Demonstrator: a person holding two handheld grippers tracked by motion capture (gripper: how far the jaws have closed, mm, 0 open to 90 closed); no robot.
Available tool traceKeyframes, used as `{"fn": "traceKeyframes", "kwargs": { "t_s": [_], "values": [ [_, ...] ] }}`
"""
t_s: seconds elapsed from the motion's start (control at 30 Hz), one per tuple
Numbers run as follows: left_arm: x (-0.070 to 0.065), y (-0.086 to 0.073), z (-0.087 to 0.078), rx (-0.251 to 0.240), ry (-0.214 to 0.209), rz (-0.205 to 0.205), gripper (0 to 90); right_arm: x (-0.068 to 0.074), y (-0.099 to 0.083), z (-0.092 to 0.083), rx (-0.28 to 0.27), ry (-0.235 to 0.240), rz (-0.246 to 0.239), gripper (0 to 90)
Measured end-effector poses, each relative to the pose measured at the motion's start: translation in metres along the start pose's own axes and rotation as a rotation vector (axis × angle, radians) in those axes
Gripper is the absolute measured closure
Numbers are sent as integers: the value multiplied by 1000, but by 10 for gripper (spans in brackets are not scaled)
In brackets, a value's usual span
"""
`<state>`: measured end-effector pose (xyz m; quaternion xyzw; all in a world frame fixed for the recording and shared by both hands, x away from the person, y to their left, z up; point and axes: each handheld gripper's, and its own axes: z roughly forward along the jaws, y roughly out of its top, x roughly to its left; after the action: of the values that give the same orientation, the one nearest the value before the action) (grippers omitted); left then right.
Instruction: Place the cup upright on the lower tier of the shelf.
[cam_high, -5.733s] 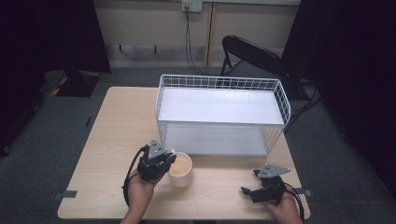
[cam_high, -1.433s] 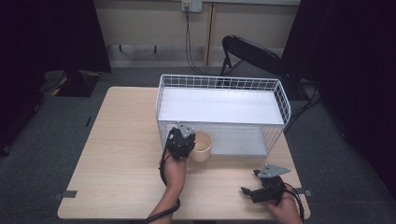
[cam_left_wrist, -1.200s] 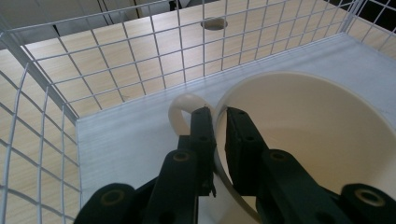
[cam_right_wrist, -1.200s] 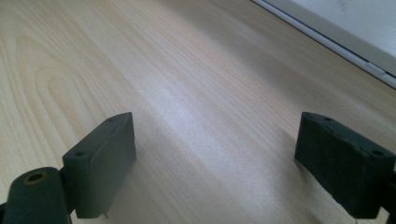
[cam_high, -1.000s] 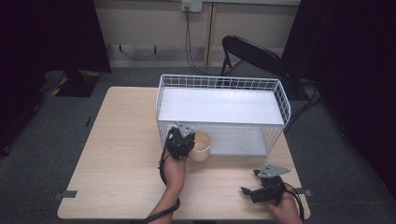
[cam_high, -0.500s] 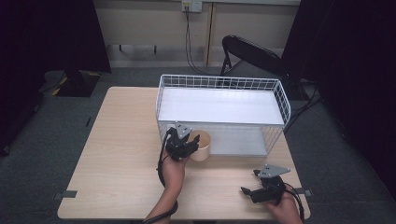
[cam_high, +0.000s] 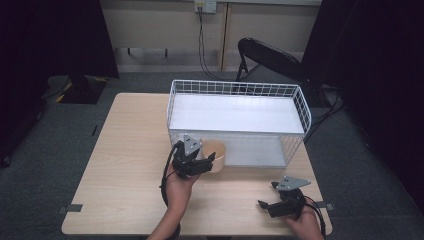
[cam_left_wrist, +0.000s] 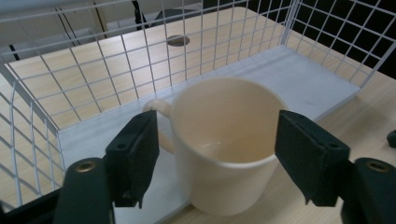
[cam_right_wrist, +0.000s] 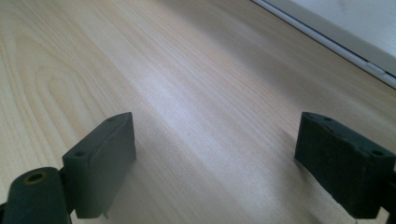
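Observation:
A cream mug (cam_high: 216, 152) (cam_left_wrist: 224, 144) stands upright at the front left of the white wire rack (cam_high: 237, 90), on the edge of its lower white floor (cam_left_wrist: 289, 74), with its handle pointing left in the left gripper view. My left gripper (cam_high: 204, 162) (cam_left_wrist: 219, 154) has just been opening; the mug sits between its jaws, and both pads (cam_left_wrist: 135, 154) stand clear of its wall. At the table's near right my right gripper (cam_high: 266, 205) (cam_right_wrist: 215, 158) rests open over bare wood, nothing between its fingers.
The rack takes up the far middle and right of the wooden table (cam_high: 125, 150), wire walls around an upper white shelf (cam_high: 235, 112). A black chair (cam_high: 265, 55) stands behind the table. Dark curtains hang on both sides.
The left gripper carried the mug from the table's near middle to the rack's front. In the last second its jaws spread off the mug and the hand drew back slightly. The right gripper stayed put.

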<state>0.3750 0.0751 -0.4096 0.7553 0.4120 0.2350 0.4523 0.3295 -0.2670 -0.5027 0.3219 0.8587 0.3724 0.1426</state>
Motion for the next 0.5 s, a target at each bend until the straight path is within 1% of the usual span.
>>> {"fn": "traceKeyframes", "kwargs": {
  "t_s": [0.07,0.13,0.17,0.2,0.27,0.33,0.37,0.43,0.5],
  "values": [
    [0,-3,-2,1,-8,1,282,0,0,0,0,0,0,117],
    [-1,-6,-2,8,-20,15,247,0,0,0,0,0,0,117],
    [-1,-6,-2,8,-20,15,232,0,0,0,0,0,0,117],
    [-3,-10,-2,7,-30,29,223,0,0,0,0,0,0,117],
    [-3,-13,-2,11,-29,28,209,0,0,0,0,0,0,117],
    [-4,-16,-3,9,-34,16,207,0,0,0,0,0,0,117],
    [-4,-18,-3,11,-29,20,206,0,0,0,0,0,0,117],
    [-4,-19,-2,14,-33,17,205,0,0,0,0,0,0,117],
    [-8,-25,0,25,-33,18,205,0,0,0,0,0,0,117]
  ]
}}
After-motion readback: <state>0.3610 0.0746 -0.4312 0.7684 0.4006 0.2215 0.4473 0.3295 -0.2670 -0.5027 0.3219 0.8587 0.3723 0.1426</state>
